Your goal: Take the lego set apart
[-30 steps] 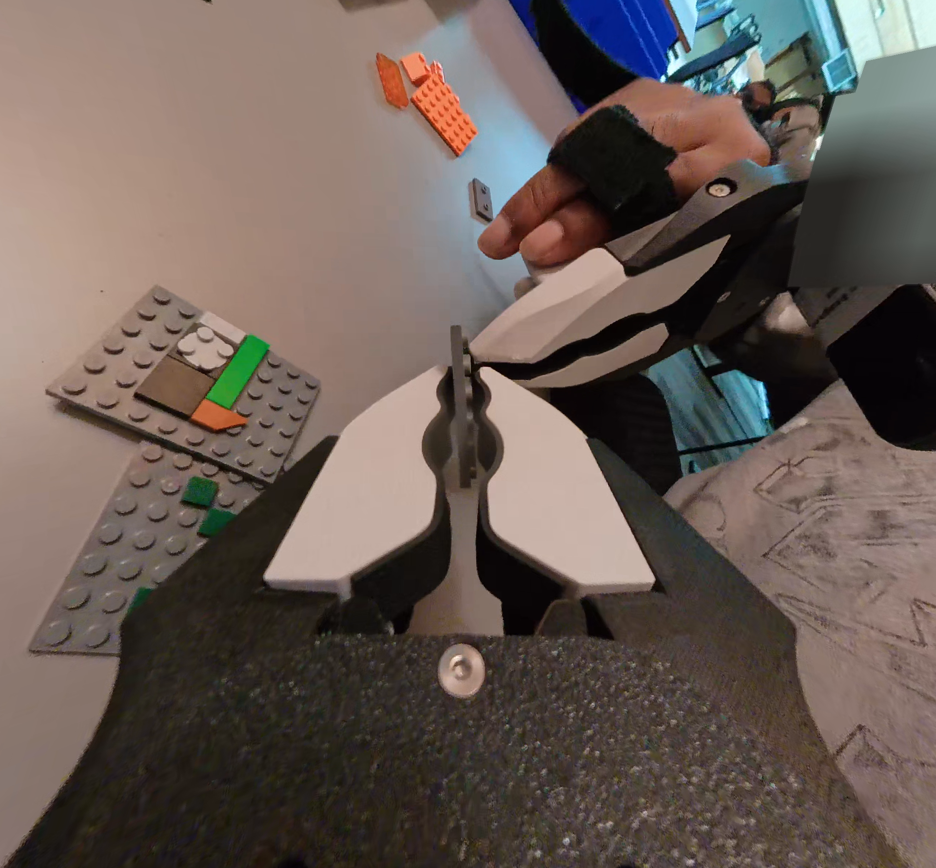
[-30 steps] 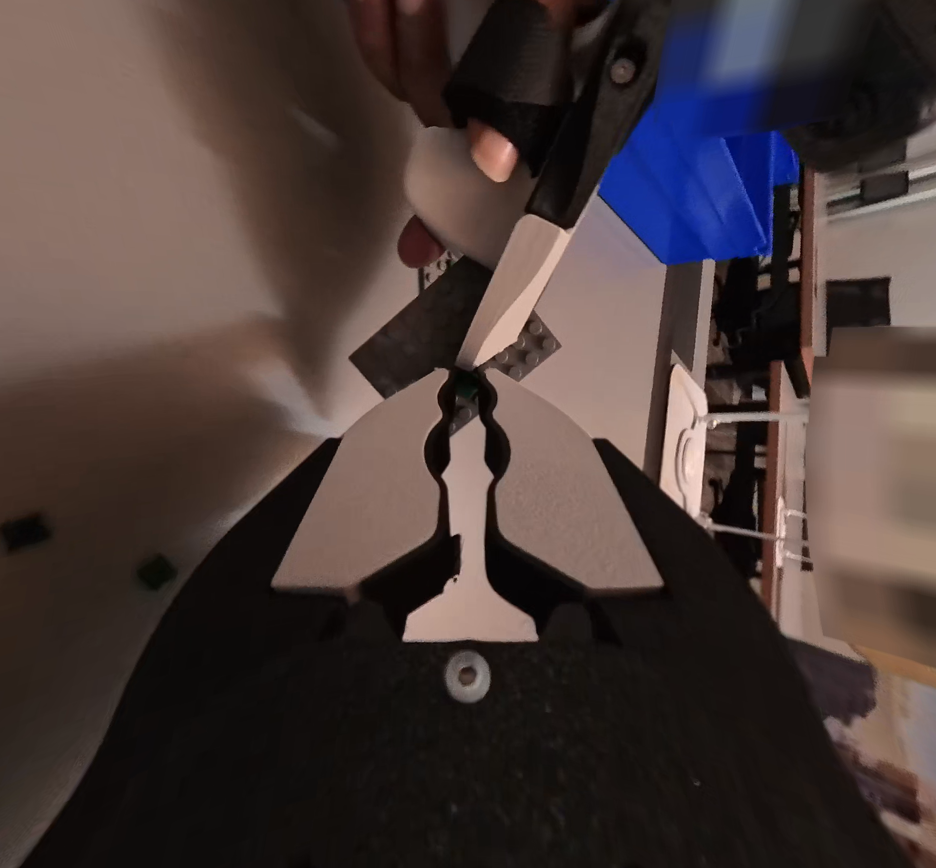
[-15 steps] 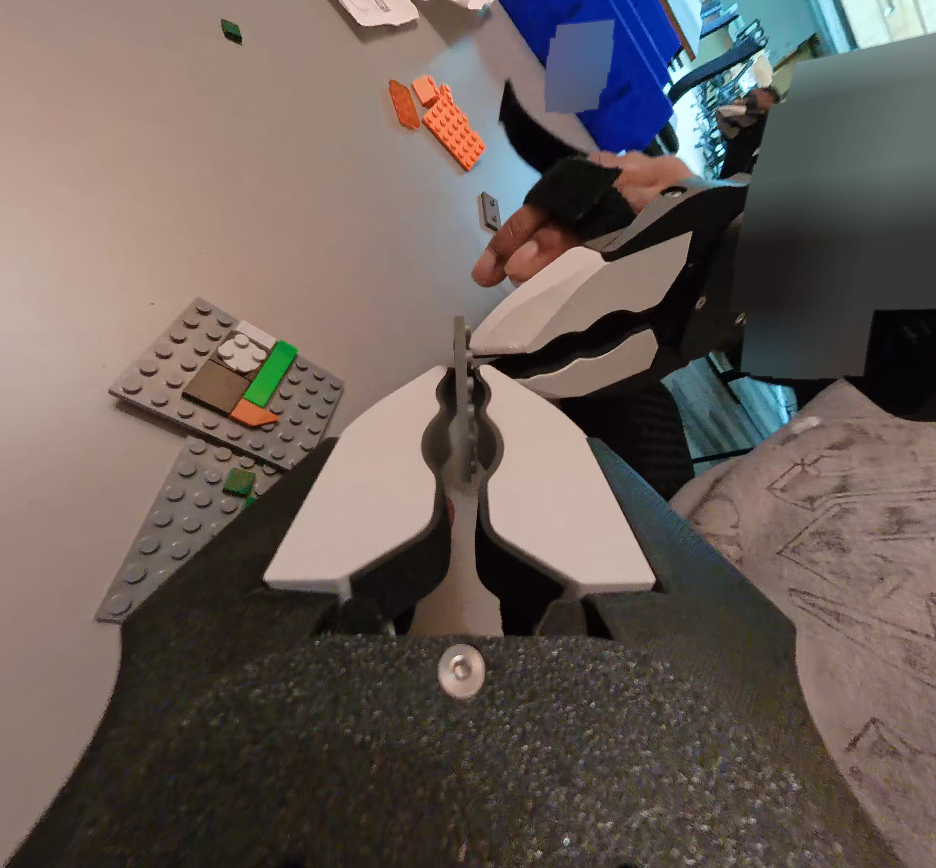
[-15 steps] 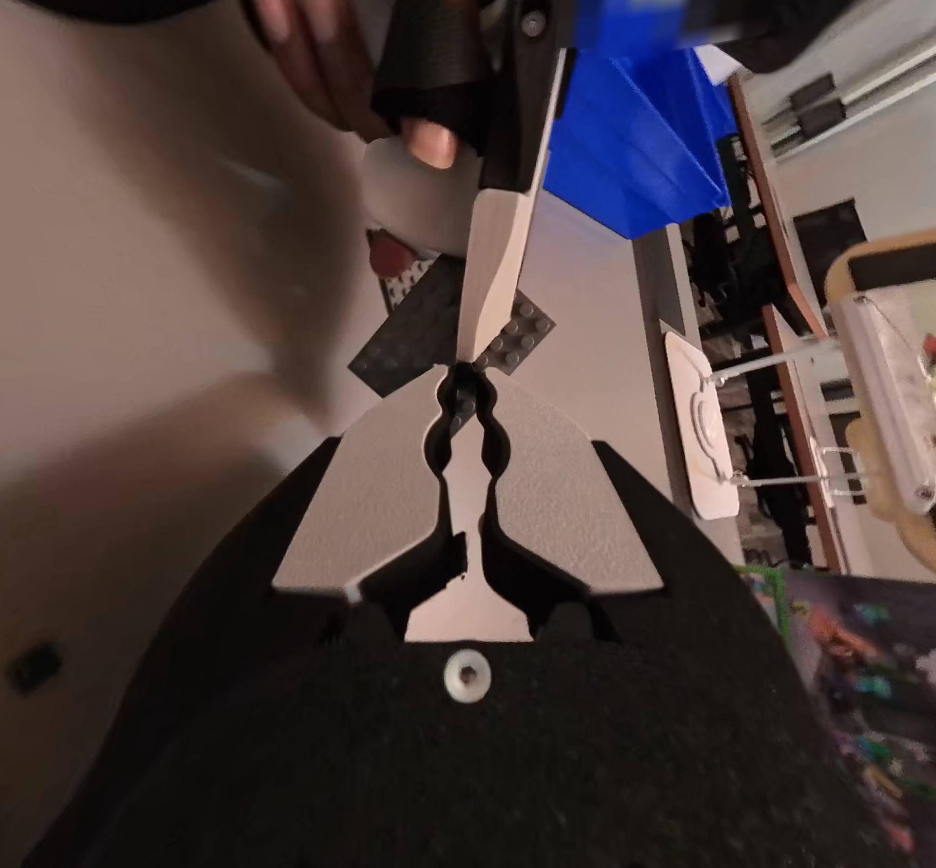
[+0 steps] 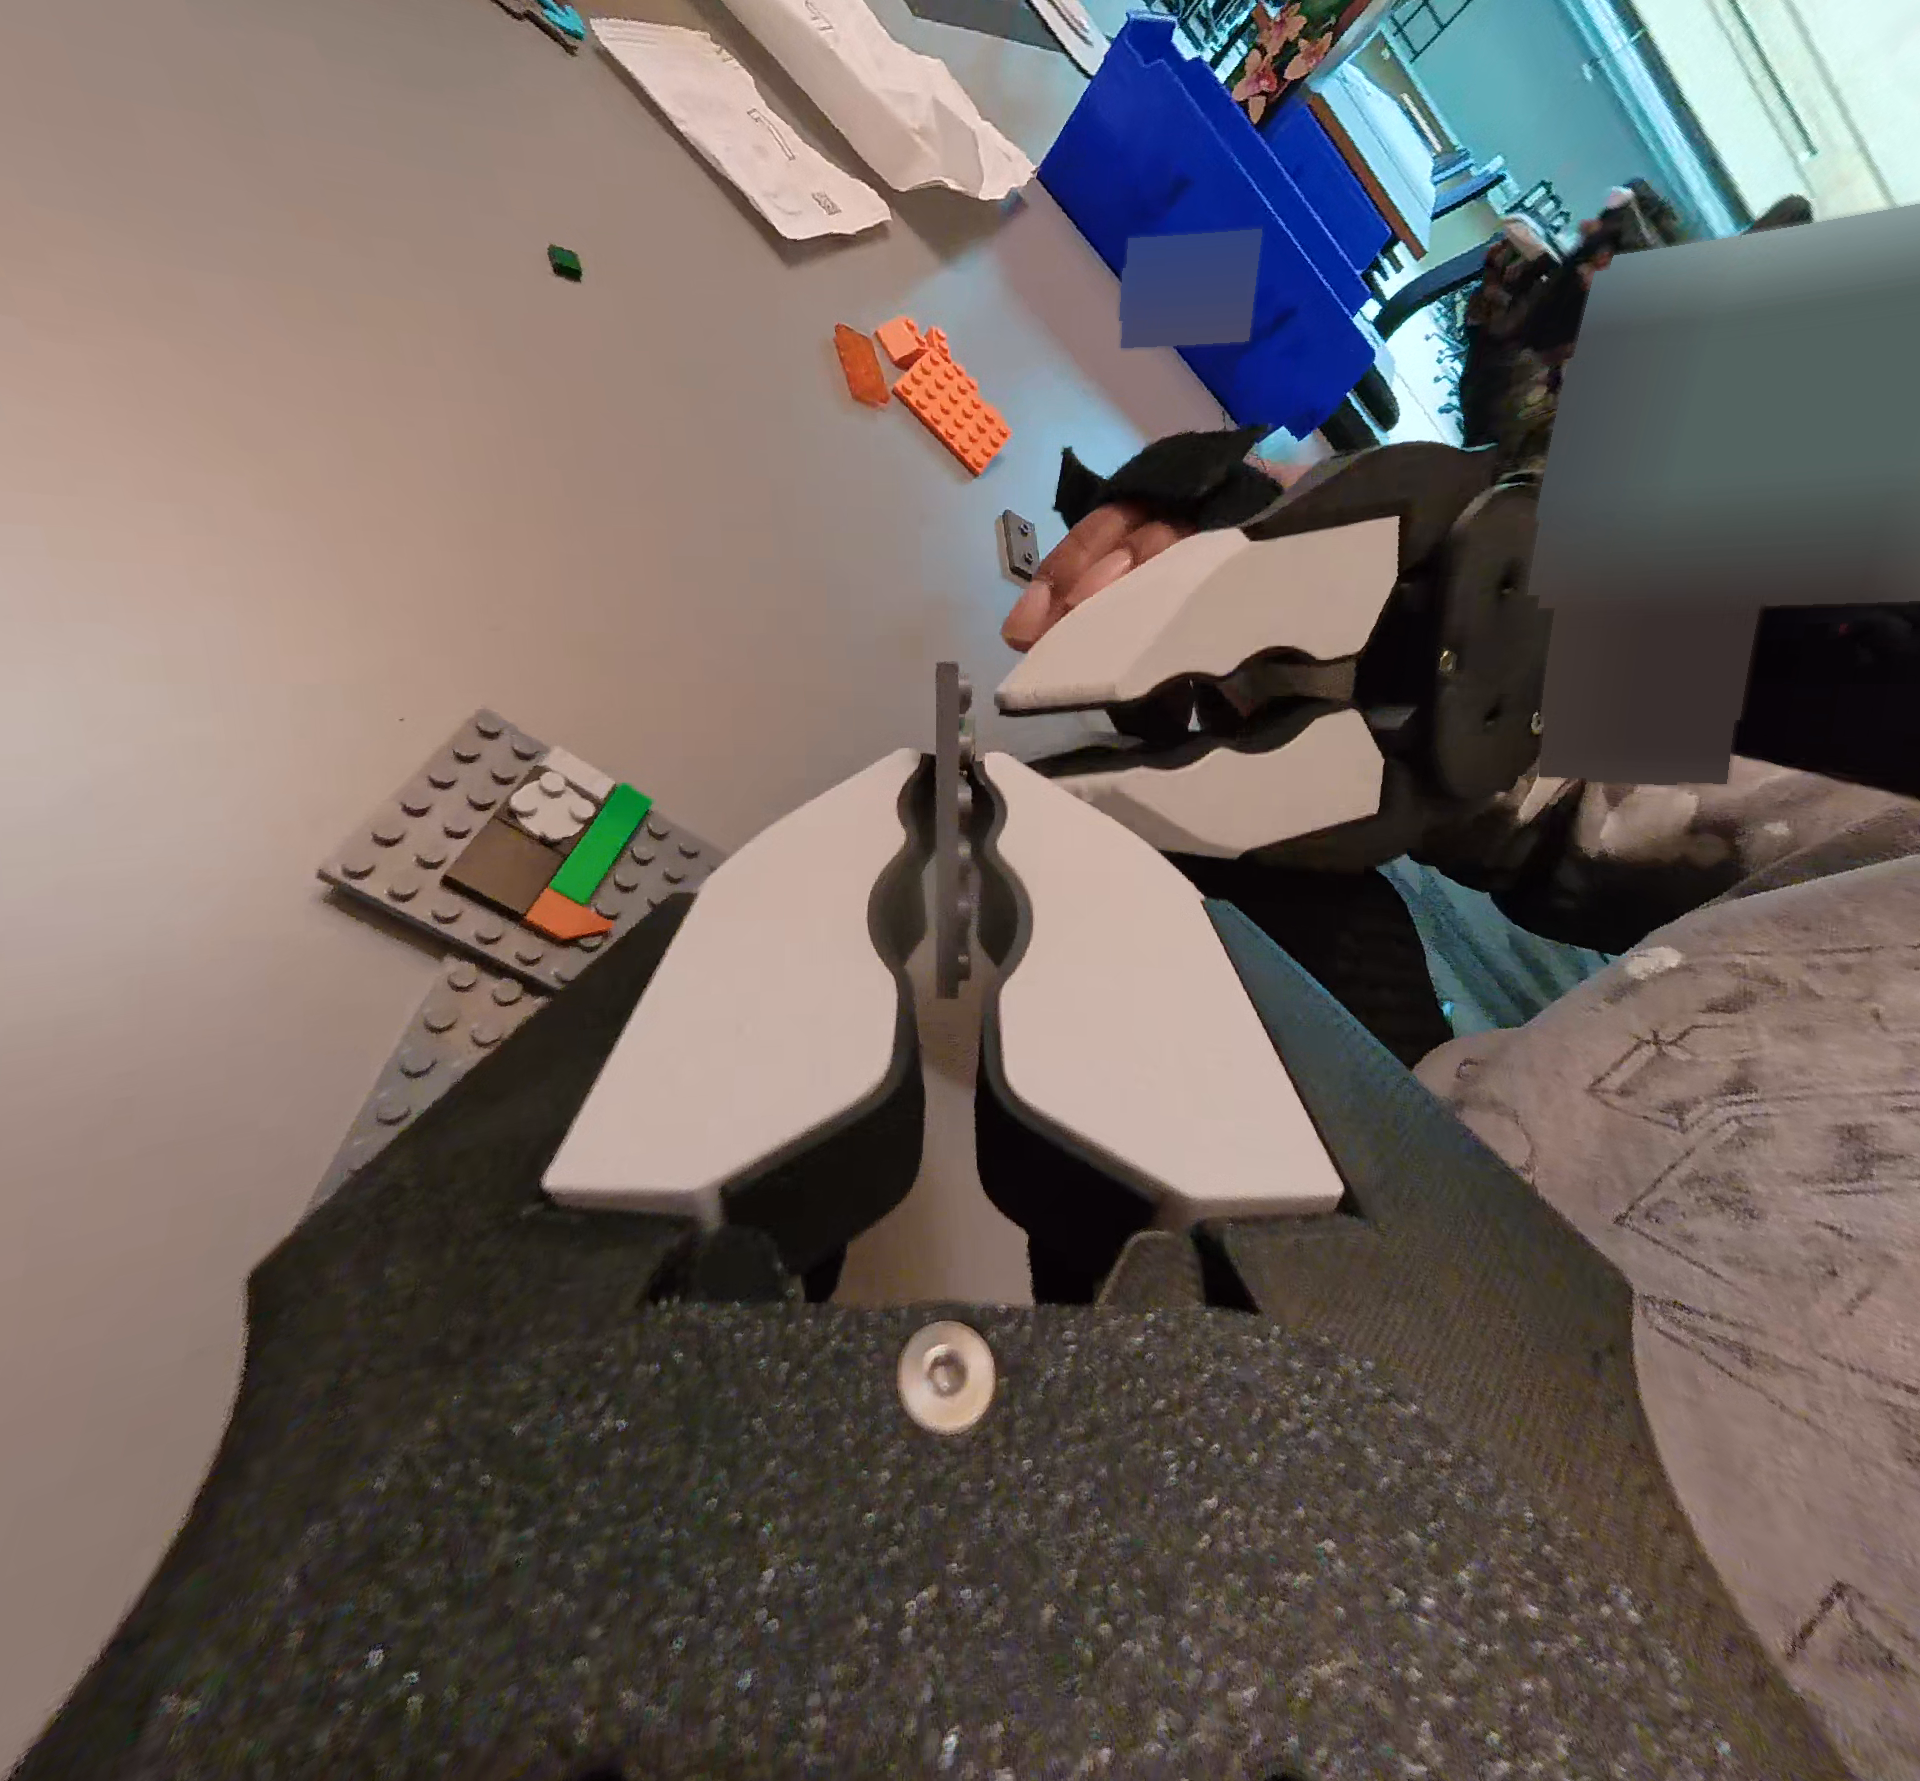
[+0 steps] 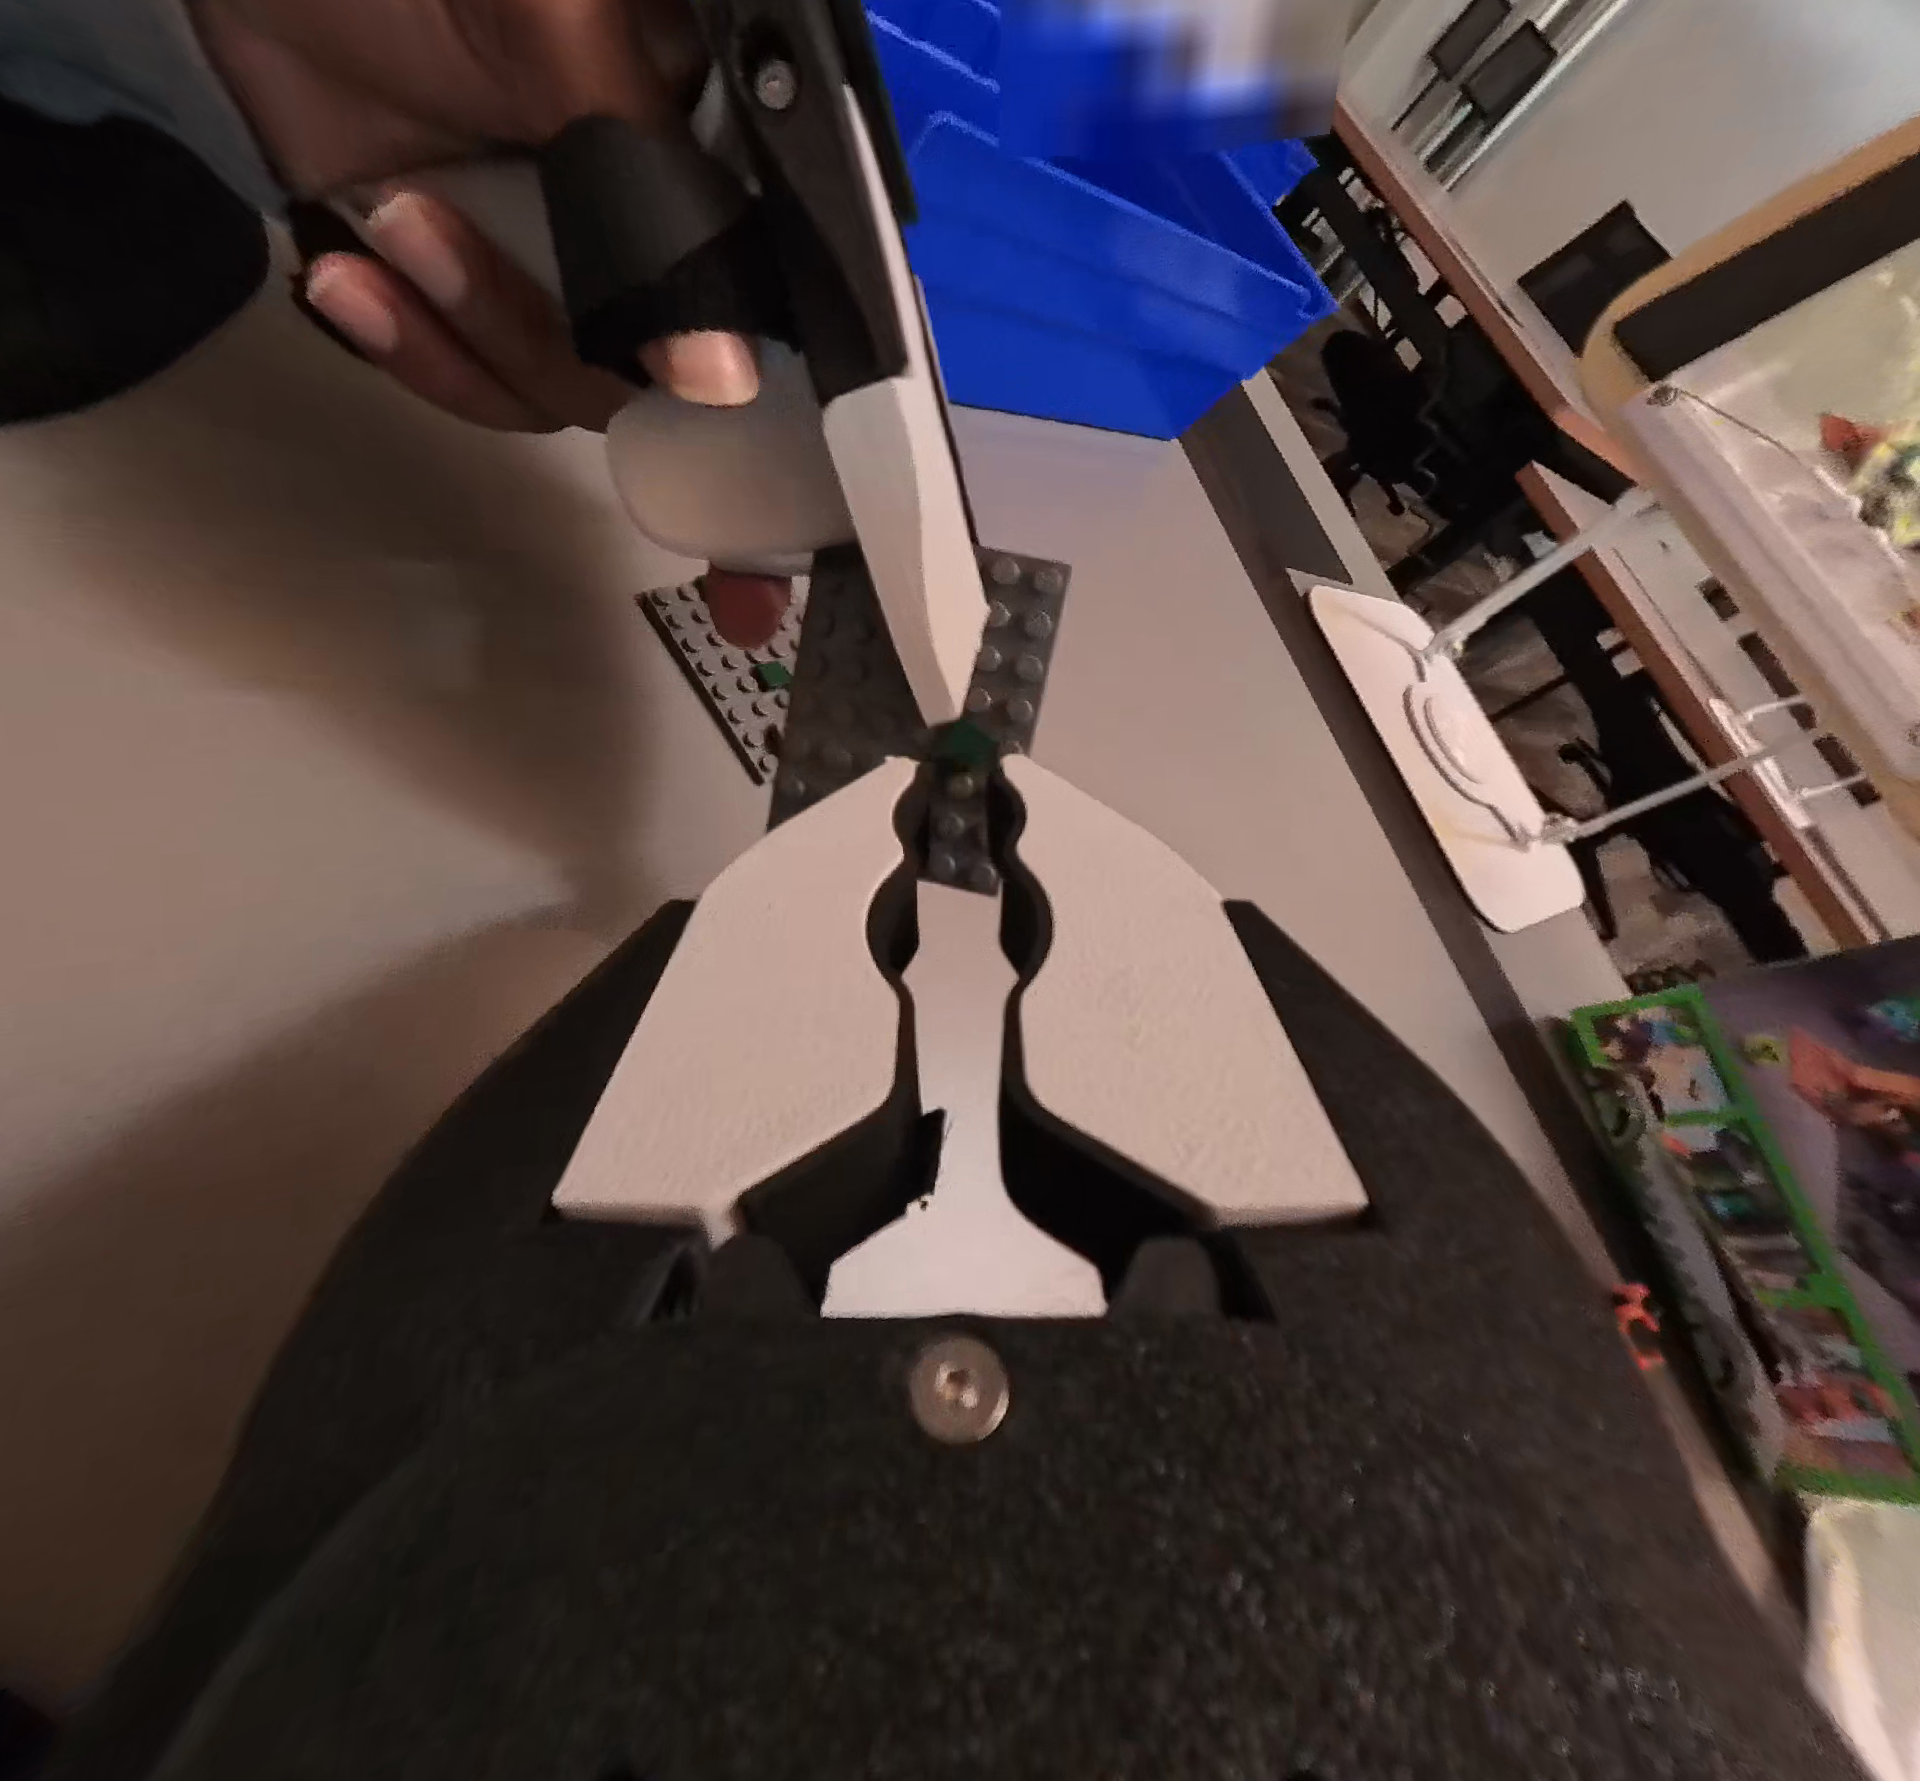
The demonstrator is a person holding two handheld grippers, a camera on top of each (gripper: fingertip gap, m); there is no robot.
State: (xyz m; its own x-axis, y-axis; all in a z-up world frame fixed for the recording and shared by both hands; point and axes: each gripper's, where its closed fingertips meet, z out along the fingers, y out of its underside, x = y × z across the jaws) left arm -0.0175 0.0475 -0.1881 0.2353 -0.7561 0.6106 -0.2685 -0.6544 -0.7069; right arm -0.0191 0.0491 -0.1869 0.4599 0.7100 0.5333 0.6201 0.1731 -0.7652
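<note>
Left gripper (image 5: 951, 763): jaws clamped on dark grey plate (image 5: 949, 858), held edge-on. Right gripper (image 6: 961, 763): jaws closed on small green tile (image 6: 962, 746) on that plate. Printed sheets (image 5: 743, 126) lie on tabletop (image 5: 260, 381); writing unreadable.

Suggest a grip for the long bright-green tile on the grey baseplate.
Come from above, probably at the green tile's free end: it lies flat on the baseplate, brown tile flush along one long side, orange wedge at the other end.

Dark grey plate (image 5: 950, 858), small green tile (image 6: 961, 744), orange plates (image 5: 949, 409), blue bins (image 5: 1195, 214)
</note>
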